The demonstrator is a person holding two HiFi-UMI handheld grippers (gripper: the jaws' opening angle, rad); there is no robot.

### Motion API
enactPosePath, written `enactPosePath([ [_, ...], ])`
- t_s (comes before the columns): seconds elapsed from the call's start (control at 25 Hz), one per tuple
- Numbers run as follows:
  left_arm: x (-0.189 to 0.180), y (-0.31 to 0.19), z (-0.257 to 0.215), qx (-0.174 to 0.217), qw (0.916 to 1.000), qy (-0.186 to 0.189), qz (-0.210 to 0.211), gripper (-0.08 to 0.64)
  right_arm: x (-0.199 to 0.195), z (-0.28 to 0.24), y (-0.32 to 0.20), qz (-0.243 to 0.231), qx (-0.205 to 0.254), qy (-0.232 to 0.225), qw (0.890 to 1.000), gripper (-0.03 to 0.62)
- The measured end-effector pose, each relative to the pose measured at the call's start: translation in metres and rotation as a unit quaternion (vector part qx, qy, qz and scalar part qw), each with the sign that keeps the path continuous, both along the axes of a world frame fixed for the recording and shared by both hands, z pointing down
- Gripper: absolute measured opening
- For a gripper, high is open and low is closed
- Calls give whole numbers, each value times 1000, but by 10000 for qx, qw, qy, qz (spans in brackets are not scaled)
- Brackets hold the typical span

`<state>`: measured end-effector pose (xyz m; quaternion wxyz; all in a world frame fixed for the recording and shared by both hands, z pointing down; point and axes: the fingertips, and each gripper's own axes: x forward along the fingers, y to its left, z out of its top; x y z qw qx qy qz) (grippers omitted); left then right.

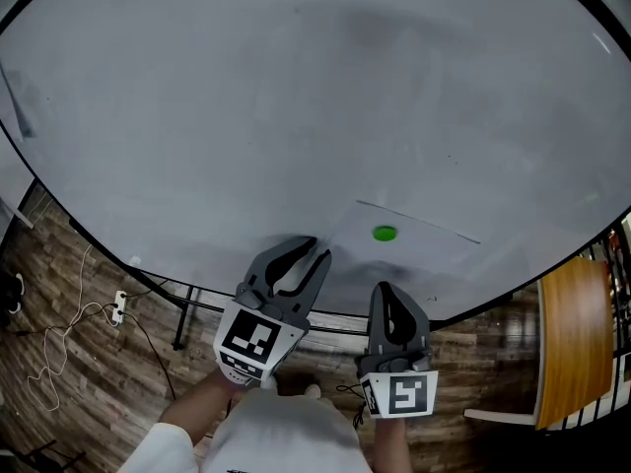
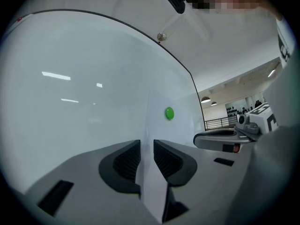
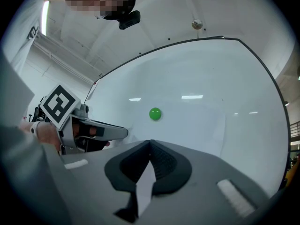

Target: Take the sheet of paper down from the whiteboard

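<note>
A white sheet of paper [image 1: 424, 246] hangs low on the big whiteboard [image 1: 246, 116], pinned by a round green magnet [image 1: 385, 233]. My left gripper [image 1: 308, 248] stands open at the sheet's lower left corner. In the left gripper view the paper [image 2: 176, 130] runs edge-on through the gap between the jaws of that gripper [image 2: 146, 146], below the magnet [image 2: 169, 113]. My right gripper [image 1: 386, 289] is shut on the sheet's bottom edge. In the right gripper view a white wedge of paper [image 3: 145, 191] comes out from between its closed pads [image 3: 150, 144], under the magnet [image 3: 155, 113].
A wooden chair or table top [image 1: 577, 333] stands at the right beside a railing. Cables and a power strip [image 1: 116, 308] lie on the wood floor at the left. The whiteboard's black stand bars [image 1: 187, 313] run below its lower edge.
</note>
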<state>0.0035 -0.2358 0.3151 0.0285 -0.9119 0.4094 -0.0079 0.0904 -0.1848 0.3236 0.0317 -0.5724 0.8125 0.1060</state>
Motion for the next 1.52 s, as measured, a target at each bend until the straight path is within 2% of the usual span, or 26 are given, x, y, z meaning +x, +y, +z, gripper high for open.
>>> enactPosePath([
  [0.52,3,-1,-1,255,9995,-173,98,87,7,2,-7,20,-20,-56,10000,11],
  [0.84,22,5,-3,275,9987,-210,370,87,10,3,-5,44,-32,-89,9999,11],
  [1.04,18,1,1,242,9991,-149,310,80,13,4,-4,120,-39,-90,9999,11],
  [1.32,17,-5,1,167,9997,-141,116,11,13,-2,-4,101,-13,-48,9999,11],
  [1.52,16,-6,1,117,9998,-101,105,6,10,-5,-5,75,31,-24,10000,11],
])
